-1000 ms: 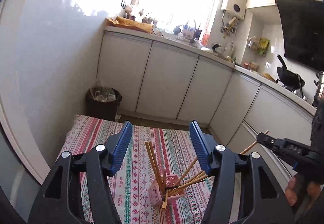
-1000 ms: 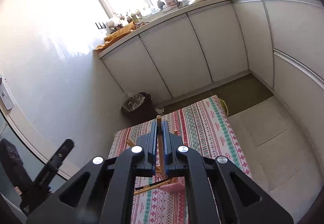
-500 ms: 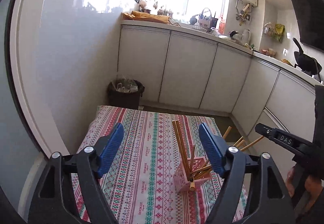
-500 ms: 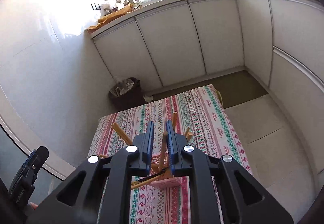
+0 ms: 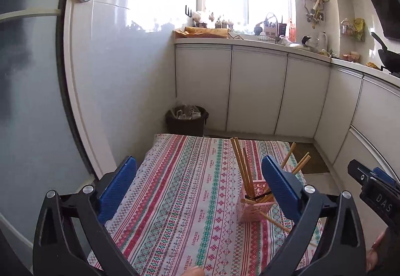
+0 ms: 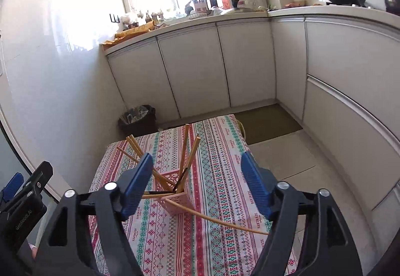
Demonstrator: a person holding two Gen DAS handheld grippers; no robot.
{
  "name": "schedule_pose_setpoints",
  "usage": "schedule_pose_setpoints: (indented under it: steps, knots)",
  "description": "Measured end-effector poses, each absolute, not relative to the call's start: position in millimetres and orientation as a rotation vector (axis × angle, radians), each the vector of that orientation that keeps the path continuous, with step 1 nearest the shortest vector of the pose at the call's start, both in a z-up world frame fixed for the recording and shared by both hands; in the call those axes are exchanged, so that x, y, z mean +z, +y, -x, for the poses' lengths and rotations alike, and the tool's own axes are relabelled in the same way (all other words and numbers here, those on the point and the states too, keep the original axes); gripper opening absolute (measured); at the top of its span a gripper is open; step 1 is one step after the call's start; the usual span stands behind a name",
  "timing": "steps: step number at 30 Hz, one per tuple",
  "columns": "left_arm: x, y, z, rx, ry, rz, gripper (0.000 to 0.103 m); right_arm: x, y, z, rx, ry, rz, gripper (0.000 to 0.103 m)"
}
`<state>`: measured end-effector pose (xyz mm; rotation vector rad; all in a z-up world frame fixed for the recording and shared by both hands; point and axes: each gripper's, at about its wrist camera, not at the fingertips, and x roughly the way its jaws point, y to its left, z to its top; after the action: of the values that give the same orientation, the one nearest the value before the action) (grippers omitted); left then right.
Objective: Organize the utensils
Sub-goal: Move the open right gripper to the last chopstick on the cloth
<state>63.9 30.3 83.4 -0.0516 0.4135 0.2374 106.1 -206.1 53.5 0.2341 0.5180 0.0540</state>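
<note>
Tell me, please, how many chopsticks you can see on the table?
7 at least: six chopsticks fan out of the pink basket, and one slants from its base onto the tablecloth. Overlap may hide others.

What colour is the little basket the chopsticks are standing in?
Pink. The basket shows best in the right wrist view, holding the chopsticks.

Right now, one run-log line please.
left claw: open, empty | right claw: just opened, empty | chopsticks: in pink holder | one chopstick: on tablecloth
</note>
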Motion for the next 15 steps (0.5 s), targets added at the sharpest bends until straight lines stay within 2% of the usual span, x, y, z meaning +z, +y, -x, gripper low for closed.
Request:
schedule_pose_setpoints:
  steps: [7, 11, 15]
  knots:
    - [80.2, 24.7, -40.0, 0.191, 0.449, 0.061, 0.096, 42.2, -229.1, -85.2, 0.064, 0.601, -0.274, 0.083]
    - [79.8, 41.3, -29.7, 0.165, 0.451, 0.135, 0.096, -20.9, -269.9, -105.8, 0.106, 0.919, -0.572, 0.083]
    - [68.9, 54.2, -22.5, 0.169, 0.461, 0.167, 0.096, -81.3, -292.6, -119.1, 0.057, 1.106, -0.655, 0.083]
